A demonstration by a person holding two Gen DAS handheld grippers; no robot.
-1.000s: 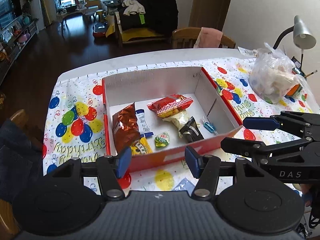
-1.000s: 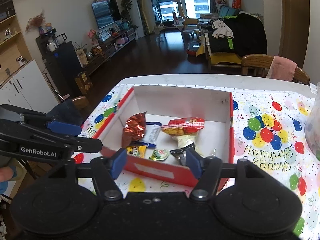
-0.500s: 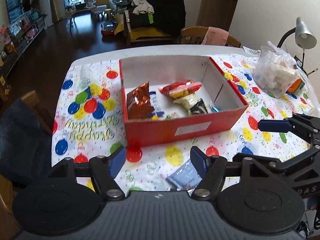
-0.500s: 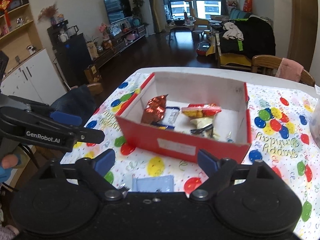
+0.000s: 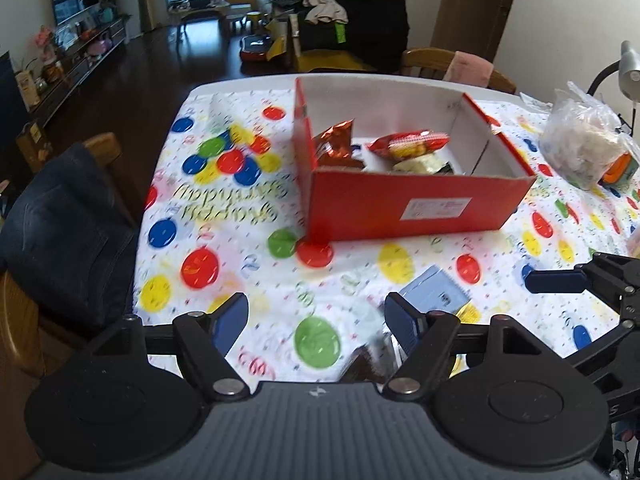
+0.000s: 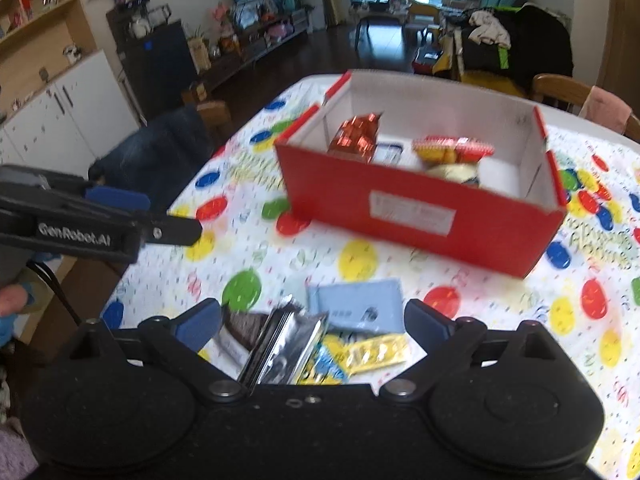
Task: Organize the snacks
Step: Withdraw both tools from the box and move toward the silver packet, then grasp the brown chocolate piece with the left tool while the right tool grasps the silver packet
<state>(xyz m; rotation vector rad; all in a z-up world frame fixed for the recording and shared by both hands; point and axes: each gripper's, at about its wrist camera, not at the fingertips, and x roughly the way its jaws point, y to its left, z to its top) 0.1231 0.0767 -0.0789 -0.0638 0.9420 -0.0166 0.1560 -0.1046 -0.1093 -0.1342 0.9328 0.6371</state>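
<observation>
A red cardboard box [image 5: 400, 204] [image 6: 420, 216] stands open on the balloon tablecloth. It holds a copper-brown bag [image 5: 336, 144], a red packet [image 5: 408, 142] and other snacks. In front of it lie loose packets: a light blue one [image 6: 360, 308] [image 5: 434, 292], a silver one [image 6: 288, 344], a yellow one [image 6: 376, 354] and a dark brown one [image 6: 244, 326]. My right gripper [image 6: 314, 320] hangs low over this pile, its jaws opening wide, pads touching nothing. My left gripper [image 5: 316, 320] is open over bare cloth just left of the pile, holding nothing.
A clear plastic bag [image 5: 580, 148] of goods and a desk lamp [image 5: 628, 68] stand at the table's right. A chair with a dark cushion [image 5: 60, 232] is at the left edge. A wooden chair with a pink cloth [image 5: 468, 68] stands behind the table.
Both grippers have drawn back from over the box and sunk toward the near part of the table. Both jaws have widened. The loose packets have come into view.
</observation>
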